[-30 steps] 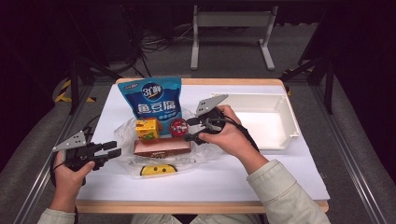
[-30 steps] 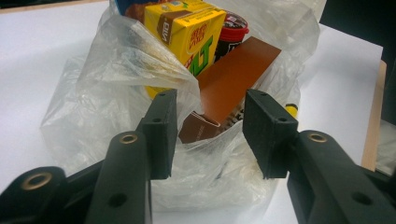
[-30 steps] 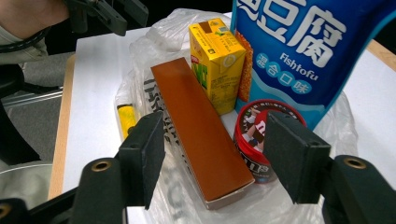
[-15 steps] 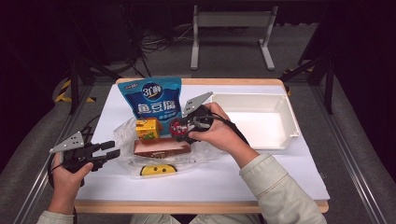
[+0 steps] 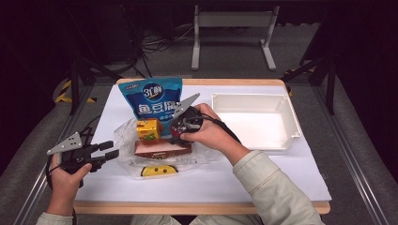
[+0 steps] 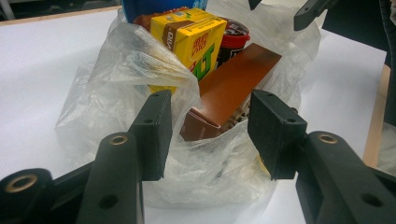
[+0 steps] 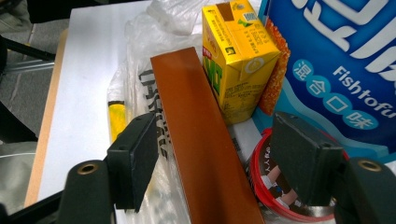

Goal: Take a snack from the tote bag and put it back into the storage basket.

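Far left of the white surface (image 5: 112,187), the left gripper (image 5: 105,152) sits low with its fingers (image 6: 154,130) spread. They've just been opening a little, and between them there's only crinkled clear plastic bag (image 6: 116,74), with no pad actually pressing it as far as I can tell. The bag is in the middle of the surface with the snacks lying in it. Just past those fingers is the end of a long brown box (image 6: 229,93), no writing I can read on it. Behind it stands a yellow drink carton (image 7: 236,56) with green letters on its side, too cropped to make out. Next to that is a small red-rimmed cup (image 7: 275,186) with a cartoon print, and leaning at the back is the big blue pouch (image 5: 150,101) that says "Fishtofu" in white, plus Chinese characters. The right gripper (image 5: 180,131) hangs over the brown box and the cup with its fingers (image 7: 135,158) apart, having just widened. The box runs up between them, touching neither, and the cup is under the right-hand one. A white tray (image 5: 286,103) sits off to the right.
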Demonstrator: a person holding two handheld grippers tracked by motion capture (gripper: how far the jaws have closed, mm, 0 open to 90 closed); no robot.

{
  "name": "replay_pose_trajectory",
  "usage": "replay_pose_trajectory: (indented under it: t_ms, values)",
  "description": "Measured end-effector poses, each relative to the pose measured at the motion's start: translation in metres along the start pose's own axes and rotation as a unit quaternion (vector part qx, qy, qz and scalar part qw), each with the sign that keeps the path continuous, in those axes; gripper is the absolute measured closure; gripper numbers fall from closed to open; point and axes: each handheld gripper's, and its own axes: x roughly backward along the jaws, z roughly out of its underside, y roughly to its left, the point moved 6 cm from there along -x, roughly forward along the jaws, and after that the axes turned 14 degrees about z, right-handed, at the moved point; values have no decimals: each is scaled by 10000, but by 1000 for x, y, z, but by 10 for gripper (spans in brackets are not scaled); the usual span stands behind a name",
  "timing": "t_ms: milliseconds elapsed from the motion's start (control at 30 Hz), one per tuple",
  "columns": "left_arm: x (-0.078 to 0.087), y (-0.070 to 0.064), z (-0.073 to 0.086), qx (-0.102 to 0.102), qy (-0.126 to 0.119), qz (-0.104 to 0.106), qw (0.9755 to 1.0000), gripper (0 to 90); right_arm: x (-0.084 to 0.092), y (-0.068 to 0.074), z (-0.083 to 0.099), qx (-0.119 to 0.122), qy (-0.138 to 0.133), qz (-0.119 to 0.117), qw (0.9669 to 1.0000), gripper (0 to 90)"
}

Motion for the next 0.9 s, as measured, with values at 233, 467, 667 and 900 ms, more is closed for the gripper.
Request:
replay_pose_trajectory:
  t_ms: [233,467,667,900]
  values:
    - [0,1,0,-8,-17,-24,10000,505,-9,1,0,84,83,-26,9999,332]
    - [-1,1,-1,-7,-14,-8,10000,503,-22,9,0,179,243,-121,9995,324]
    - [-1,1,-2,-33,-26,-3,10000,503,-33,13,3,292,409,-201,9985,313]
    - [-1,1,-1,-45,-15,-26,10000,504,-47,20,5,351,522,-267,9977,308]
